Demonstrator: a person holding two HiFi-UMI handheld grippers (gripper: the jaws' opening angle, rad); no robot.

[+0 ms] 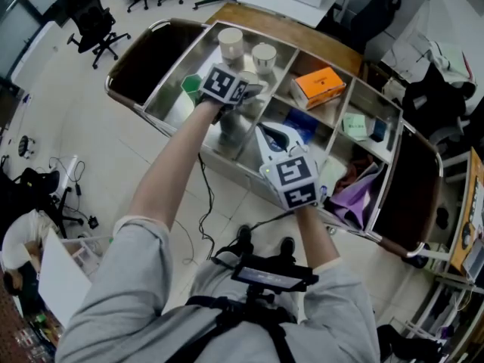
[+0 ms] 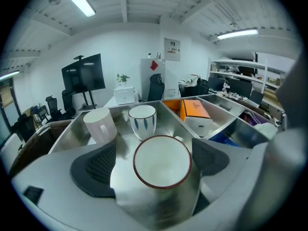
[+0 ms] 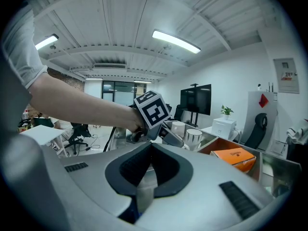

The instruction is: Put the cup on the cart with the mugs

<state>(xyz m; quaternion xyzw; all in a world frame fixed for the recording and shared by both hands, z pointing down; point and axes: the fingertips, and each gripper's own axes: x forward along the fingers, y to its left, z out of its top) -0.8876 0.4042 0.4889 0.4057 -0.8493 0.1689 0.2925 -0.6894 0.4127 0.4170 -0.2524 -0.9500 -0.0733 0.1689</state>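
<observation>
The left gripper [image 2: 154,161] stands with its jaws wide apart around the cup [image 2: 162,161], not clamped on it. There is a clear gap on the cup's left, and its right rim sits just beside the other pad. The cup stands upright on the steel floor of the cart's [image 1: 172,104] left compartment. It is near the white mug [image 2: 100,125] and the patterned mug [image 2: 143,121], which stand beyond it on the far side. An orange box [image 2: 195,110] lies in the next compartment to the right. The right gripper [image 3: 150,150] hangs over the cart's near edge, its jaws together with nothing in them.
</observation>
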